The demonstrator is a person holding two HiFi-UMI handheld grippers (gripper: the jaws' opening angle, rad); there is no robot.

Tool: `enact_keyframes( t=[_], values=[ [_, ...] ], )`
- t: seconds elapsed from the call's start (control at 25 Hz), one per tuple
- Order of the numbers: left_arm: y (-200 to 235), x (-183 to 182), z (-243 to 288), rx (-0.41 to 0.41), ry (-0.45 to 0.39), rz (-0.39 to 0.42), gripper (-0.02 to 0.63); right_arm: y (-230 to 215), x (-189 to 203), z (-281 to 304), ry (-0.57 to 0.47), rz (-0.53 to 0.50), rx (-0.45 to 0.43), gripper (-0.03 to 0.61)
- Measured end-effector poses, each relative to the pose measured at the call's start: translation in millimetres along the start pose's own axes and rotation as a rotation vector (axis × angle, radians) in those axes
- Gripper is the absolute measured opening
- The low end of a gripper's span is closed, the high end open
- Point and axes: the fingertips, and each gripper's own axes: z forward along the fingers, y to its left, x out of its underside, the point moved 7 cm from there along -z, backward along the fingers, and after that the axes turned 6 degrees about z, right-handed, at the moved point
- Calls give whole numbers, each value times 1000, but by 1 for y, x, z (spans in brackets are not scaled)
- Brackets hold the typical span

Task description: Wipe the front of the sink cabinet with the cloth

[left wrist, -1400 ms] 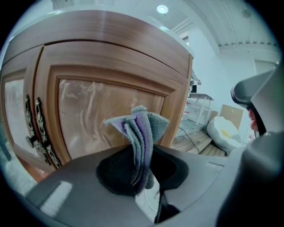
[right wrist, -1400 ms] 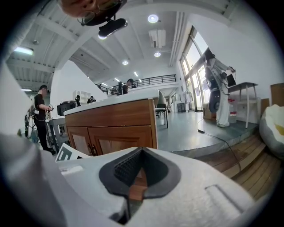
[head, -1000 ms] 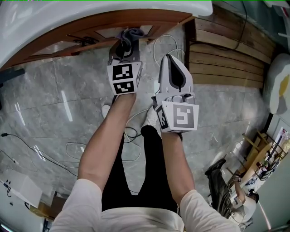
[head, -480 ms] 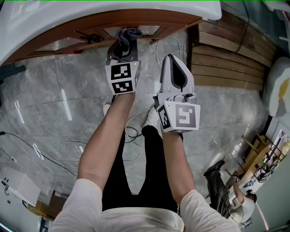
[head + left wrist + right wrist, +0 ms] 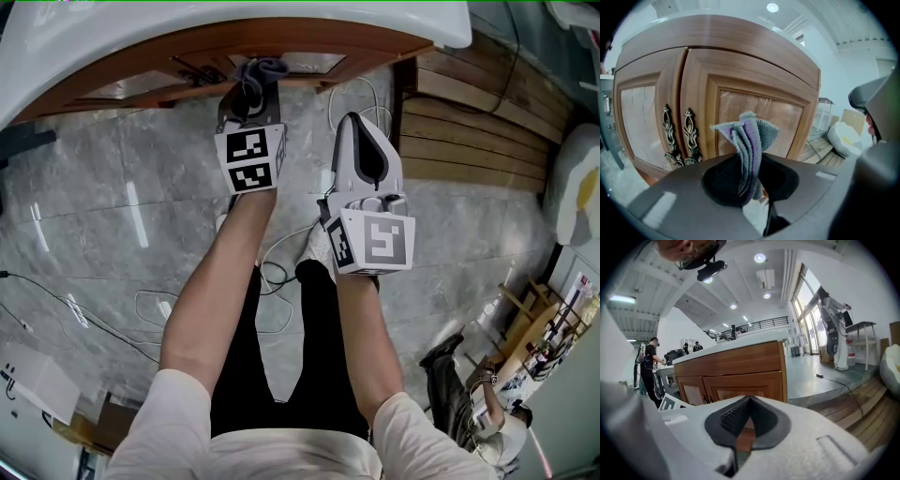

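A grey and purple cloth stands folded between the jaws of my left gripper, which is shut on it. The cloth's top is close to the right door of the brown wooden sink cabinet, just right of the two dark ornate handles; I cannot tell whether it touches. In the head view the left gripper is at the cabinet front under the white sink top. My right gripper hangs back from the cabinet, shut and holding nothing.
White cables lie looped on the grey marble floor round the person's feet. Wooden steps rise to the right of the cabinet. A white box sits at the lower left, and a white cushion at the far right.
The left gripper with the cloth has moved a little forward and left, closer to the cabinet doors. The right gripper has stayed where it was.
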Motion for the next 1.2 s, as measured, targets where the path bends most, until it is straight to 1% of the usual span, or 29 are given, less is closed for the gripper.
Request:
enact_keyframes(
  t=[0.28,0.48,1.0,1.2],
  values=[
    [15,3,-4,-31,12,6,75,4,-1,0,-4,-4,4,-3],
    [21,3,-8,-47,14,-18,75,9,-1,-2,-7,-2,-1,-3],
    [36,7,-12,-63,28,-7,75,19,3,2,5,-5,-11,-3],
    [41,9,-14,-70,30,-15,76,20,3,5,6,-5,-11,-3]
  ],
)
